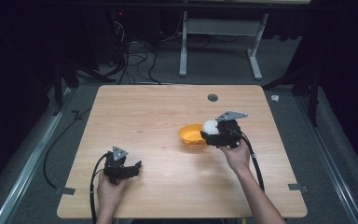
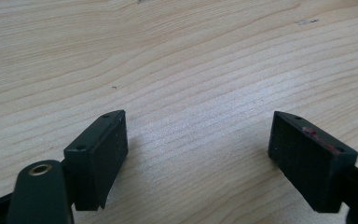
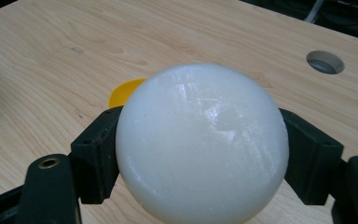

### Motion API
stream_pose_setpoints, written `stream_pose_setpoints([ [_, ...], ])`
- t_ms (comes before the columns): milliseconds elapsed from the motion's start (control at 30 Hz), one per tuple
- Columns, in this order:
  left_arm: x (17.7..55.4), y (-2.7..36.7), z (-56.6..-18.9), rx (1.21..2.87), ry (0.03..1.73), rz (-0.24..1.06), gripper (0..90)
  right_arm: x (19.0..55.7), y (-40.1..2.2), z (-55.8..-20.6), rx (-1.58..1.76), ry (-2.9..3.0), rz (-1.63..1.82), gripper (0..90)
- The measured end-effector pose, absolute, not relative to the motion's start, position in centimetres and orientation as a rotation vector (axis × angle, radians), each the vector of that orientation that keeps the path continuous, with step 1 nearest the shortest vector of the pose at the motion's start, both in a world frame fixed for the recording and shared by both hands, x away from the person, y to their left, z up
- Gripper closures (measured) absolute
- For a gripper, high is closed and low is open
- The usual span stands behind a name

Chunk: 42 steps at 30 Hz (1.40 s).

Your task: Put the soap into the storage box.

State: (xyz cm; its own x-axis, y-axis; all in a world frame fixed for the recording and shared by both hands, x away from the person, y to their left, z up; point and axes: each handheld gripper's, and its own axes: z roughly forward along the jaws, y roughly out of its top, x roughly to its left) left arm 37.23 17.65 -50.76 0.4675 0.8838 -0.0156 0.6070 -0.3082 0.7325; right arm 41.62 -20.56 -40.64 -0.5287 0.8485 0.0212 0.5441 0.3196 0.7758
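The white ball [image 3: 202, 142] sits clamped between the two black jaws of the right gripper [image 1: 213, 132], one pad pressed against each flank of it, so that it bulges well past them above and in front. In the high view the ball [image 1: 210, 126] hangs just at the right rim of the orange bowl [image 1: 192, 134], which lies a little right of the table's middle; whether ball and bowl touch cannot be told. In the right gripper view a sliver of the bowl [image 3: 127, 92] peeks out behind the ball's left side. Taking the bowl as the landmark, the round cable hole [image 1: 212, 97] lies beyond it toward the far edge of the table [image 1: 144, 107], well apart, with bare wood between. To the bowl's right the gripper and the person's right hand [image 1: 236, 153] take up the room, and past them a strip of bare tabletop runs to the right edge. On the bowl's left and near-left the wood lies open over a wide stretch as far as the left gripper [image 1: 137, 165], which rests low near the near-left part of the table, well apart from the bowl. In the left gripper view its jaws stand wide apart over bare wood, with nothing between them.
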Motion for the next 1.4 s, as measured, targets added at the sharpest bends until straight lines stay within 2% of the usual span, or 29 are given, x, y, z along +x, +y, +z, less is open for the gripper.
stream_pose_setpoints([
  [600,37.2,17.6,-50.8,2.032,1.236,0.517,20.2,43.8,-18.0,-42.2,1.232,2.252,1.021,24.8],
  [1400,37.2,17.6,-50.8,2.034,1.233,0.516,20.0,46.1,-16.6,-44.4,1.286,2.280,0.963,24.8],
])
